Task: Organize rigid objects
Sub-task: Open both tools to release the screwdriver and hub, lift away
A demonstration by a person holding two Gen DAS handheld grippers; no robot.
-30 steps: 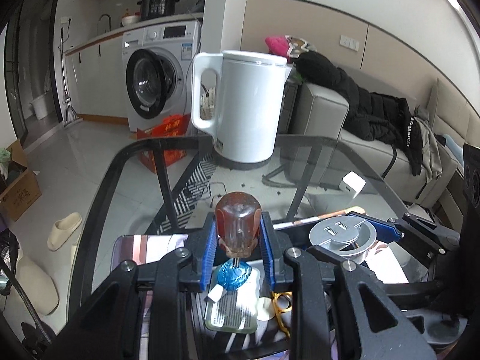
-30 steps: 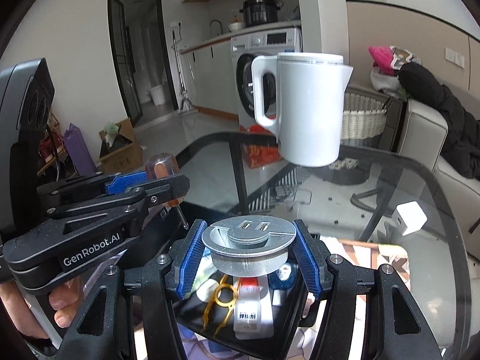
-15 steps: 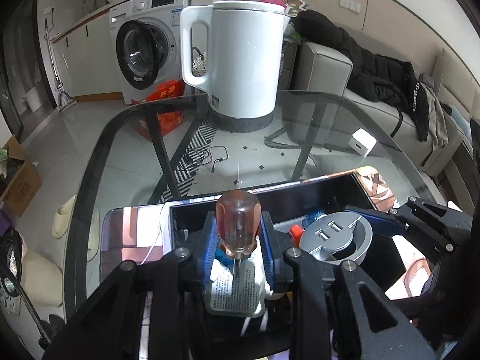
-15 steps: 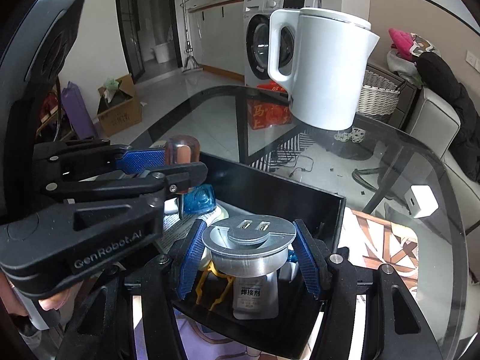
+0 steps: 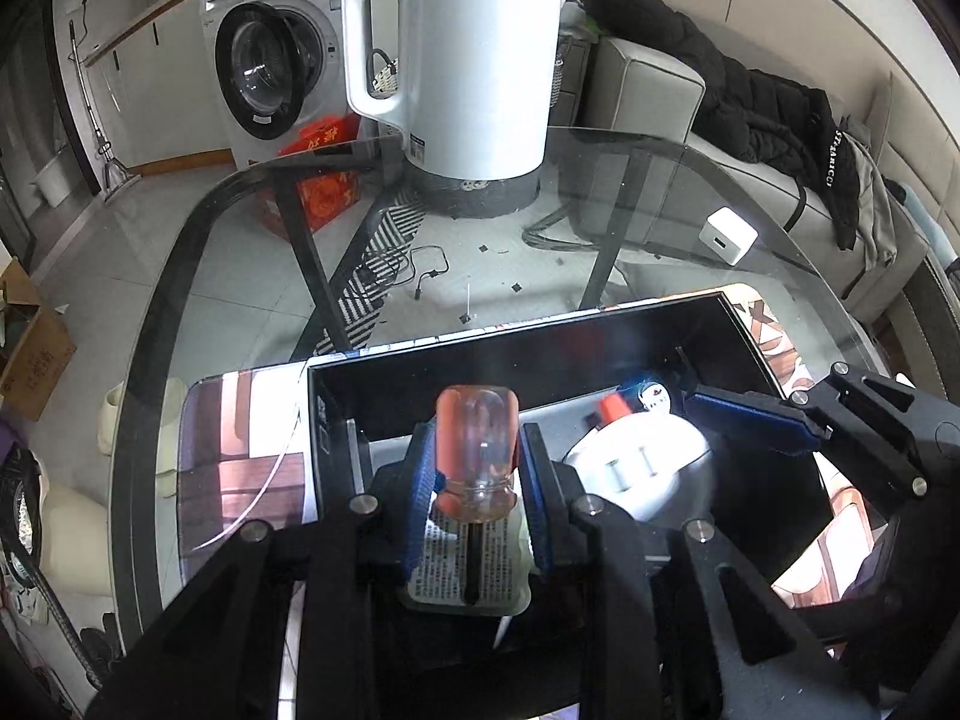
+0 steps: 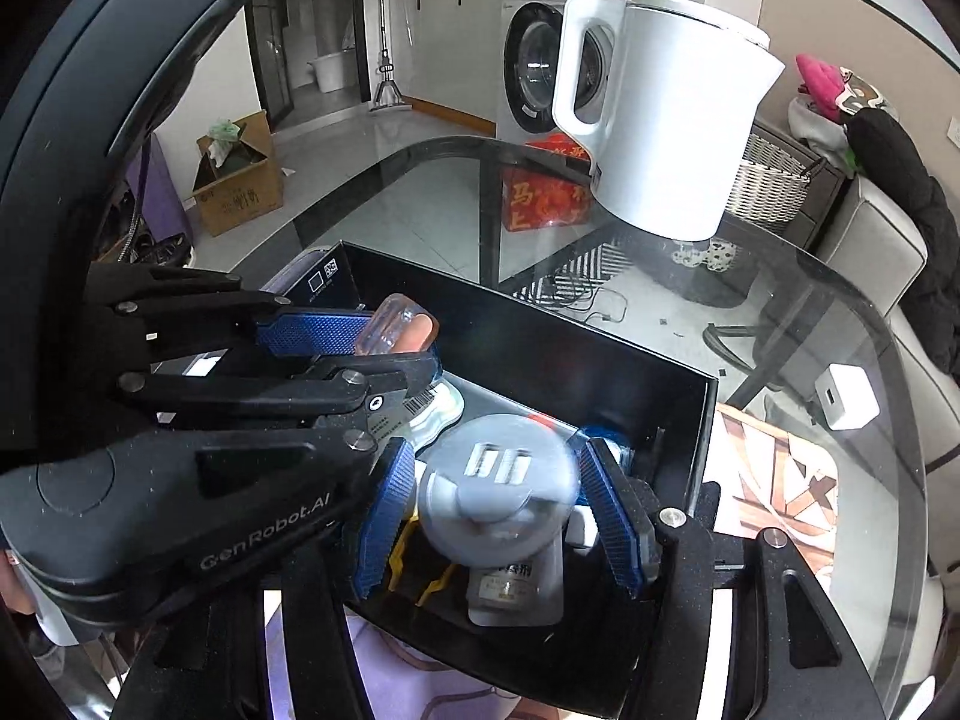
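Your left tool (image 5: 477, 474) is clamped on a screwdriver (image 5: 477, 450). Its blue pads press on both sides of the clear orange handle, and the dark shaft points down into the black box (image 5: 540, 354). The tip hangs over a flat pouch (image 5: 462, 564) with small print that lies in the box.

Your right tool (image 6: 498, 510) is clamped on a round grey socket puck (image 6: 498, 480). The puck looks blurry. It is over the box too, above a white tube (image 6: 510, 588) and something yellow (image 6: 420, 576).

A bottle with an orange cap (image 5: 612, 408) lies further back in the box.

The box sits at the near edge of the glass surface (image 5: 600, 228). A tall white kettle (image 5: 474, 54) stands near the far edge. A small white charger (image 5: 727, 236) lies near the right edge, well apart from the box.
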